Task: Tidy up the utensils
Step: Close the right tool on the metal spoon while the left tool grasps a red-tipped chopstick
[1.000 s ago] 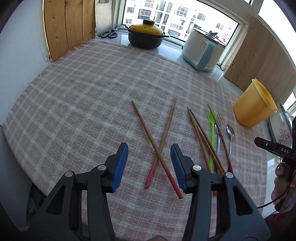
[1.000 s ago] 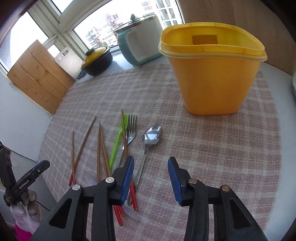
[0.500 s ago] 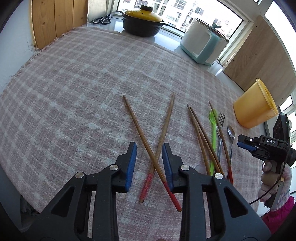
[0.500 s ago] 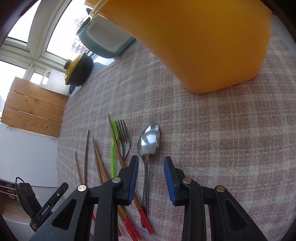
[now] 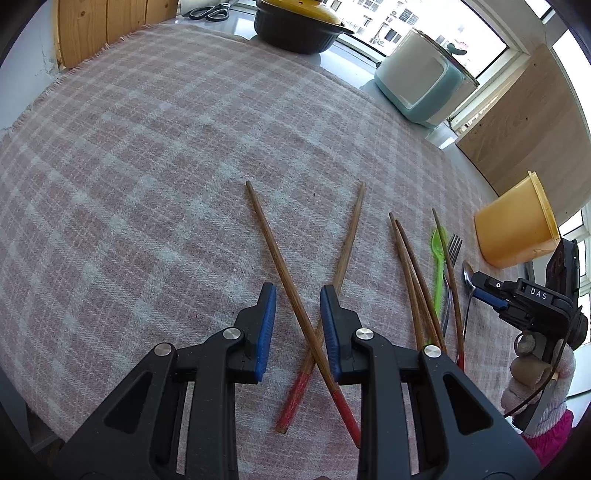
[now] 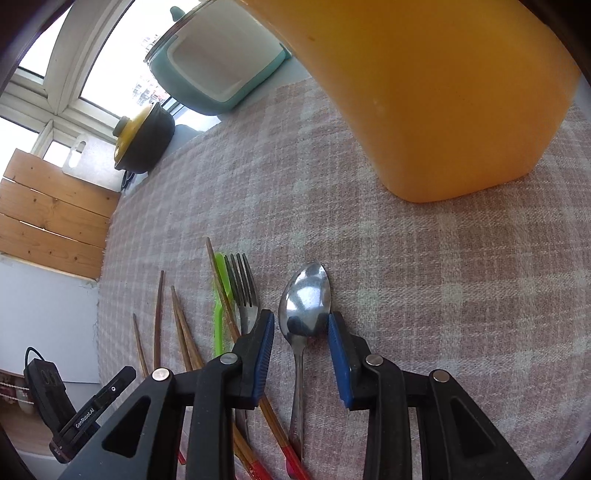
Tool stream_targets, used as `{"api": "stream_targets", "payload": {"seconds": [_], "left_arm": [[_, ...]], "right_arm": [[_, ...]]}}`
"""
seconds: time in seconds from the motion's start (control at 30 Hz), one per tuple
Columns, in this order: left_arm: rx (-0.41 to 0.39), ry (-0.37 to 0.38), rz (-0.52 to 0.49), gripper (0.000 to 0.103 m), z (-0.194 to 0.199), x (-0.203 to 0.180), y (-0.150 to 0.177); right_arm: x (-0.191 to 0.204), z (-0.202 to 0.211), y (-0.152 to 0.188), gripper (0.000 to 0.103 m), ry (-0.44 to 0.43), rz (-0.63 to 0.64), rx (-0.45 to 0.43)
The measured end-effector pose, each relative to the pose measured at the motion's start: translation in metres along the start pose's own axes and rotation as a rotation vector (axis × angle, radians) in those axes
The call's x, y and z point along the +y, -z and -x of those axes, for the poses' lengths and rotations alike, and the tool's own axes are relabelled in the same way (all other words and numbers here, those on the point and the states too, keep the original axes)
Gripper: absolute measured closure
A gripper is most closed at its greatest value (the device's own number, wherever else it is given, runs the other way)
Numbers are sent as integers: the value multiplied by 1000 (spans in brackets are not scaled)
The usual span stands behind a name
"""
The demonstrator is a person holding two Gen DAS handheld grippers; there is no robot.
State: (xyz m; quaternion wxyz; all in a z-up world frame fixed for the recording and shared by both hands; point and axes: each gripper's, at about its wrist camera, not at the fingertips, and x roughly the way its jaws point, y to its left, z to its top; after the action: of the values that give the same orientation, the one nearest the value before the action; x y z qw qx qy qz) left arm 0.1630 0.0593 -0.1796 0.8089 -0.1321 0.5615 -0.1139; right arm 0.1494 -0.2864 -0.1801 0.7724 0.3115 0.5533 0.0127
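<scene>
Left hand-held gripper [image 5: 297, 325] — blue-padded jaws set to a narrow gap, straddling the crossing point of two crossed chopsticks [image 5: 291, 291]; the pads do not visibly press the wood. Both sticks lie flat on the checked cloth [image 5: 147, 166] that covers the counter, red-tipped ends toward the camera.

Right hand-held gripper [image 6: 301, 339] — jaws likewise part-open, one pad on each side of the steel spoon [image 6: 304, 306] where bowl meets handle; the right pad sits at the bowl's edge, but contact cannot be confirmed. Spoon lies flat on the cloth, bowl pointing away.

Other utensils, left of the spoon in the right wrist view:
- steel fork [image 6: 243, 288], tines away, just beside the spoon;
- green plastic utensil [image 6: 221, 295], partly under a single chopstick [image 6: 221, 291] laid across it;
- paired chopsticks [image 6: 183, 325], close together, tips nearly touching;
- further left, the crossed pair again.

Yellow container [image 6: 443, 92] — upright on the cloth beyond the spoon, near it, filling the upper right of the right wrist view.

Along the window side, off the cloth: teal-and-white cooker [image 5: 421, 88], black pot with yellow lid [image 5: 299, 26], scissors [image 5: 207, 11], wooden board [image 5: 107, 29].
</scene>
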Motion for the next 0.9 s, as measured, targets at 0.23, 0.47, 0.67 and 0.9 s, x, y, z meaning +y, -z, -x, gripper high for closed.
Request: {"api": "stream_targets", "payload": {"seconds": [0.23,0.47,0.67,0.9], "left_arm": [[34,-11,44,79,-17,11,-5],[23,-8,18,79,-18,9,-6],[20,-16,-12,79,-20,6,-9],[4,-36,-36,92,-22,6,-10]], "right_arm": [[1,-1,0,69,24,-29,-17],[15,-6,0,87,72,-2,-18],[32,-7,2,96,101,63,-25],[45,-16,1,97,155,123,-10]]}}
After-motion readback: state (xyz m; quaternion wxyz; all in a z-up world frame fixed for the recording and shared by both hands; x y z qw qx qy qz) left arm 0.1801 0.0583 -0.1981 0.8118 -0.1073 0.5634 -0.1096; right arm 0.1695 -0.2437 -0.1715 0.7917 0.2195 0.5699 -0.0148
